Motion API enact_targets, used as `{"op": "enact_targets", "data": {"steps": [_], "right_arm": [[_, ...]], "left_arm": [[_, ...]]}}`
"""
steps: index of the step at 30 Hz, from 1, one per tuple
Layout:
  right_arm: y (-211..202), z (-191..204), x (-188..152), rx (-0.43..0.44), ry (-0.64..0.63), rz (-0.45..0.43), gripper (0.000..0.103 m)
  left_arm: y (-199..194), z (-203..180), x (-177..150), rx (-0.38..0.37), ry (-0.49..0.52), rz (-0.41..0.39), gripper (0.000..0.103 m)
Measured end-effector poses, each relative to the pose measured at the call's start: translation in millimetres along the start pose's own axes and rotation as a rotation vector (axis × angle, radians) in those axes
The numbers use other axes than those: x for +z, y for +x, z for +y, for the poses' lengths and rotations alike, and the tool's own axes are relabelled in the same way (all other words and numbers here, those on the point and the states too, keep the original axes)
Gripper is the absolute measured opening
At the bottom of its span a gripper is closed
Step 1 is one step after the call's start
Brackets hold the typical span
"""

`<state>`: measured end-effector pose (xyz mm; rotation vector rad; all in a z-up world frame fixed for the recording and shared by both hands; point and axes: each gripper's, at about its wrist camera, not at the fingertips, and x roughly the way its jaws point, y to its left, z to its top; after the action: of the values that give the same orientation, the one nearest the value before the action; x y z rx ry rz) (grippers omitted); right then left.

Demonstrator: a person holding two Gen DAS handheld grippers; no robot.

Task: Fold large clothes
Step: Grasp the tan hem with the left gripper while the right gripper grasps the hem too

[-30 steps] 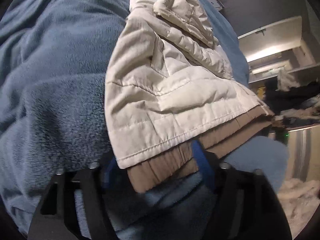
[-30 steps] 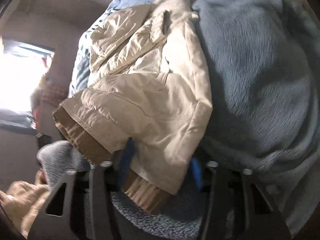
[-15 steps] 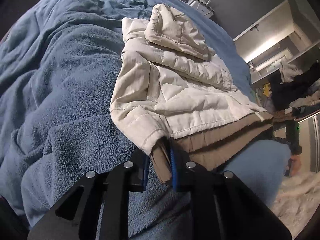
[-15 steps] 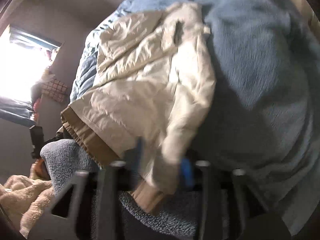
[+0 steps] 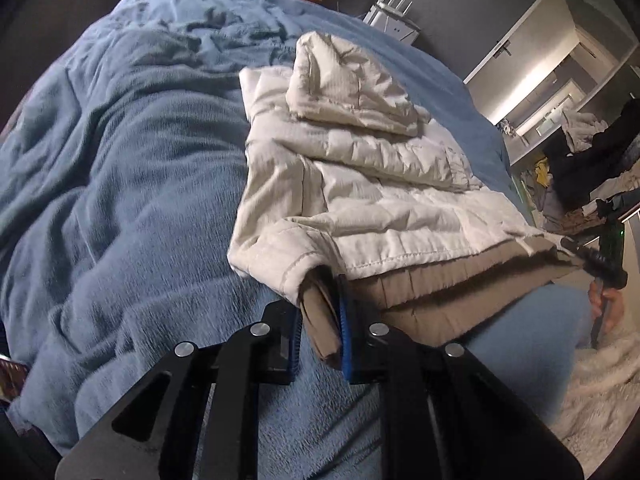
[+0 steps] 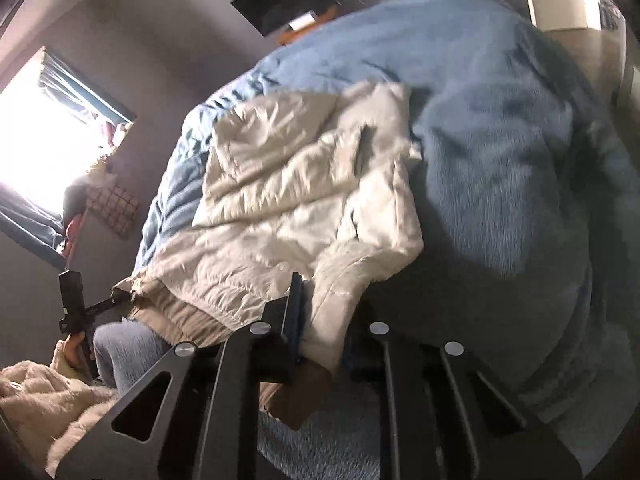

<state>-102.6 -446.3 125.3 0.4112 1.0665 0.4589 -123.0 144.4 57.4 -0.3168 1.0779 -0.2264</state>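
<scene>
A cream quilted jacket [image 5: 380, 200] with a tan ribbed hem [image 5: 440, 292] lies folded on a blue fleece blanket [image 5: 140, 180], hood [image 5: 348, 84] at the far end. My left gripper [image 5: 320, 312] is shut on the near hem corner, tan fabric pinched between the blue pads. In the right wrist view the jacket [image 6: 300, 184] shows from the other side. My right gripper [image 6: 324, 320] has its jaws closing, pressed on the opposite corner, cream fabric bunched between them. Each gripper shows small in the other's view: the right [image 5: 604, 256] and the left [image 6: 72, 300].
The blanket [image 6: 500, 140] covers the whole bed. A fluffy cream rug [image 5: 600, 392] lies on the floor past the bed's near edge. A bright window [image 6: 44, 152] is to the left, and shelves with piled clothes [image 5: 580, 152] to the right. A router [image 5: 392, 12] stands behind the bed.
Both grippers went from open around the jacket's hem corners to closed on them. Both have risen, lifting the corners off the blanket.
</scene>
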Motion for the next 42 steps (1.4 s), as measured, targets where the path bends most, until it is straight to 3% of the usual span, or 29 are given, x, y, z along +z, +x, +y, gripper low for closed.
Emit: {"op": "enact_targets", "data": {"steps": [11,21,26,34,42], "right_arm": [[5.2,12.4,61.4,0.022,-0.049,-0.115,0.013],[25.6,23.1,133.2,0.037,-0.079,-0.242,0.013],[39.7,16.8,167.8,0.056,-0.047,-0.308,0.013],[81.1,13.3,224.9,0.026,-0.026,-0.393,0.013],[165.7,-14.8,278.7,-0.049,0.059,-0.421,0.013]], "left_arm": [[-17.6,-4.2,44.8,0.005,0.061,-0.124,0.014],[-17.0,-11.6,121.9,0.019,0.120,-0.276,0.013],[-9.4,-7.9,160.4,-0.008,0.095,-0.353,0.012],[25.8,6.0,228.6,0.009,0.041,-0.418,0.012],[99.4,26.0,284.2,0.086,-0.010,-0.384,0.012]]}}
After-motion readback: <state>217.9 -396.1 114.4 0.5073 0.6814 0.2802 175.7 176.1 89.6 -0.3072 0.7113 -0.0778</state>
